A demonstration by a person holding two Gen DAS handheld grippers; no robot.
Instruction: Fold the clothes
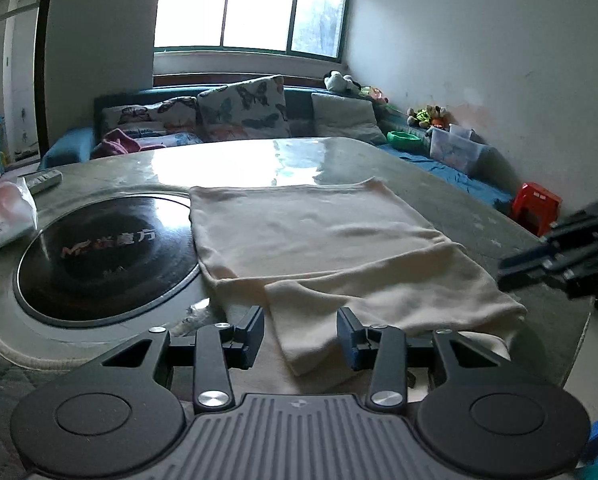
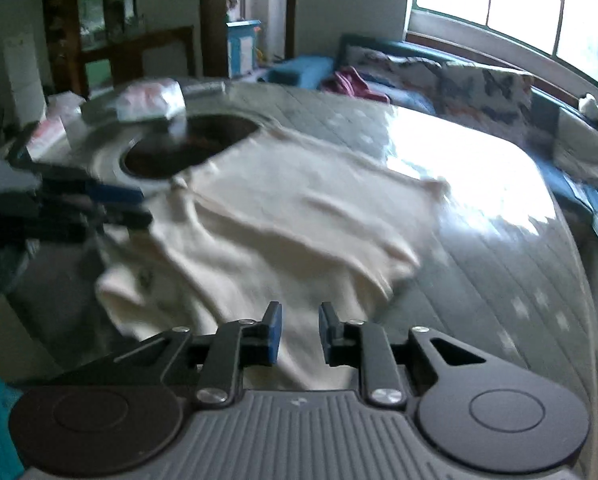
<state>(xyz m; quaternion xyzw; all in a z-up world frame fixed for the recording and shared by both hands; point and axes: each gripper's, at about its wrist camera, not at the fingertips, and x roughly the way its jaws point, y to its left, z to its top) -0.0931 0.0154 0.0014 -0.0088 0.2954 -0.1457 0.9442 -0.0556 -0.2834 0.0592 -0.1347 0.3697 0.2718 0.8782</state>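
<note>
A cream garment (image 1: 323, 240) lies partly folded on the round table (image 1: 479, 216), one flap doubled over its near part. My left gripper (image 1: 301, 334) is open and empty, hovering just above the garment's near edge. My right gripper (image 2: 299, 334) is open and empty over the garment's (image 2: 283, 216) near side; that view is blurred. The right gripper also shows at the right edge of the left wrist view (image 1: 567, 256), and the left gripper at the left of the right wrist view (image 2: 79, 208).
A black induction hob (image 1: 107, 256) is set in the table left of the garment. A tissue pack (image 1: 3, 216) and a remote (image 1: 45, 180) lie at the far left. A sofa with cushions (image 1: 243, 108) stands behind. A red stool (image 1: 537, 204) stands at the right.
</note>
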